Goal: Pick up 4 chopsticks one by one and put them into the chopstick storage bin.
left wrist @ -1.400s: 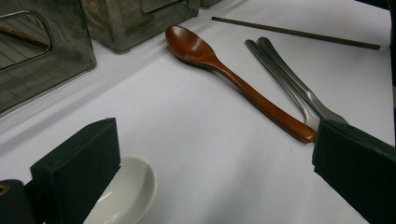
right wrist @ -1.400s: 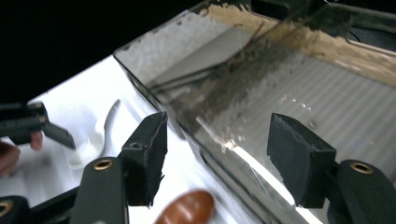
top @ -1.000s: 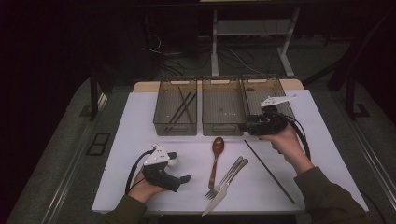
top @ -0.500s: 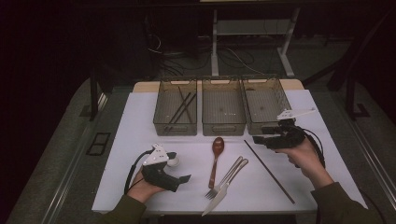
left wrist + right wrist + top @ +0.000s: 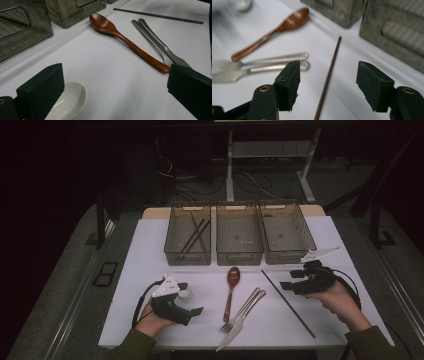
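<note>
One loose chopstick [image 5: 329, 75] lies on the white worktop [image 5: 150, 250] straight ahead of the right hand-held gripper [image 5: 328, 82], whose jaws stand apart with nothing between them. In the high view its long axis runs from 11 to 5 o'clock, just at 9 o'clock of that gripper. Fork [image 5: 241, 311] and knife [image 5: 240, 322] lie near at 9 o'clock; three bins [image 5: 239, 240] stand at 12. Left hand-held gripper [image 5: 192, 312] rests well apart, jaws also spread.

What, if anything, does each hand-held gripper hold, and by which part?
Nothing is held. The right hand-held gripper stands open above the chopstick, not touching it. The left hand-held gripper is open too, beside a white spoon.
</note>
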Action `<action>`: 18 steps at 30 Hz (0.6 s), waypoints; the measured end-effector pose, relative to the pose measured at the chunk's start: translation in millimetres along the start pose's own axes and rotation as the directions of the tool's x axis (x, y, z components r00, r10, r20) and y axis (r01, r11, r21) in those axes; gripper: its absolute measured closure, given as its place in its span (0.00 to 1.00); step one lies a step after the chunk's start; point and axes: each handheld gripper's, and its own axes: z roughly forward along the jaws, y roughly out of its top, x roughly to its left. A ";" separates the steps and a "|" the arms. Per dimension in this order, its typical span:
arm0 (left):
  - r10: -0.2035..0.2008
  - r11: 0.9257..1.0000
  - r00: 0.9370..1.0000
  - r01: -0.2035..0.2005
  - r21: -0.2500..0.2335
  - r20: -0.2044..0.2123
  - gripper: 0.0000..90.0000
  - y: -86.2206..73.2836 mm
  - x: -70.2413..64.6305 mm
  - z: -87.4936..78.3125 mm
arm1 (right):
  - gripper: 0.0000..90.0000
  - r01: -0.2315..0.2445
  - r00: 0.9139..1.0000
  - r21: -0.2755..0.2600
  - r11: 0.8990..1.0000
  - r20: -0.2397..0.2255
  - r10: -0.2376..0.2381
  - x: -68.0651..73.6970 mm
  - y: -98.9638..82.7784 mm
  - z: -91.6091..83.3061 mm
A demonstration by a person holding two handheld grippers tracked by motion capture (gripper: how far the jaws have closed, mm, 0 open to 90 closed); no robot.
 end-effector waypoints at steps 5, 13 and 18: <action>0.002 1.000 1.000 -0.002 0.002 -0.001 0.00 0.2 -0.2 0.0 | 0.39 0.017 1.000 0.092 0.996 0.019 -0.019 3.0 -6.6 -3.0; 0.005 1.000 1.000 -0.005 0.003 -0.001 0.00 0.6 -0.7 -0.1 | 0.43 0.015 0.999 0.237 0.971 0.040 -0.025 12.2 -13.1 -2.0; 0.005 1.000 1.000 -0.005 0.000 -0.001 0.00 0.7 -1.0 0.1 | 0.48 0.032 0.998 0.317 0.948 0.038 -0.046 18.1 -16.4 -0.6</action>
